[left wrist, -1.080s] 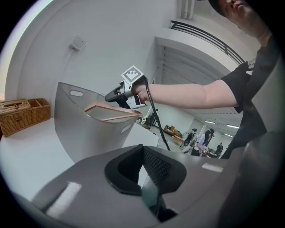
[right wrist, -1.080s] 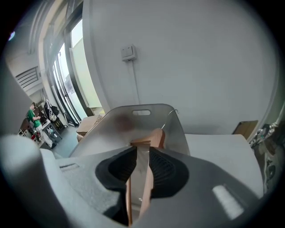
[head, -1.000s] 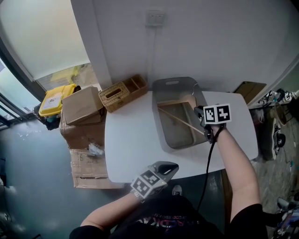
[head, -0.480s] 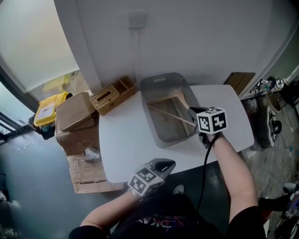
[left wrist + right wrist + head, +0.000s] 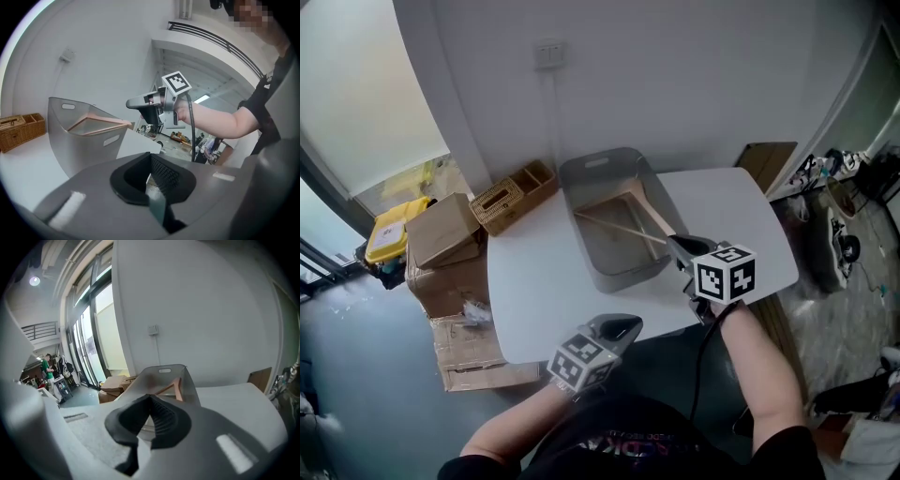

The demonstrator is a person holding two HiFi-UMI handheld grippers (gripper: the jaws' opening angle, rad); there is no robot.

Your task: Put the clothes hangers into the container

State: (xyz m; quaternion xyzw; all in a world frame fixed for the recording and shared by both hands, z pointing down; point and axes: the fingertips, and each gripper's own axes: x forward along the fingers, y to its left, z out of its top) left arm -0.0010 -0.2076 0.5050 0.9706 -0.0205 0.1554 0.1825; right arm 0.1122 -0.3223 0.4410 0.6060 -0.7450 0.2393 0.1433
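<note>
Lying aslant inside the grey container [image 5: 623, 169] on the white counter [image 5: 731, 206] is a wooden hanger [image 5: 619, 228]. The right tool [image 5: 679, 247], jaws together and empty, hovers at the container's near right corner. The left tool [image 5: 623, 327], likewise closed and empty, hangs beyond the counter's front edge.

Wicker basket [image 5: 514, 192], cardboard box [image 5: 442, 230], perhaps yellow bin [image 5: 391, 242]

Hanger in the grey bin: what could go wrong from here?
The hanger lies slanted in the container, one end propped near the rim, so it might snag any hanger added next. The right gripper hovers close to the container's near corner; a careless swing could nudge it along the table.
</note>
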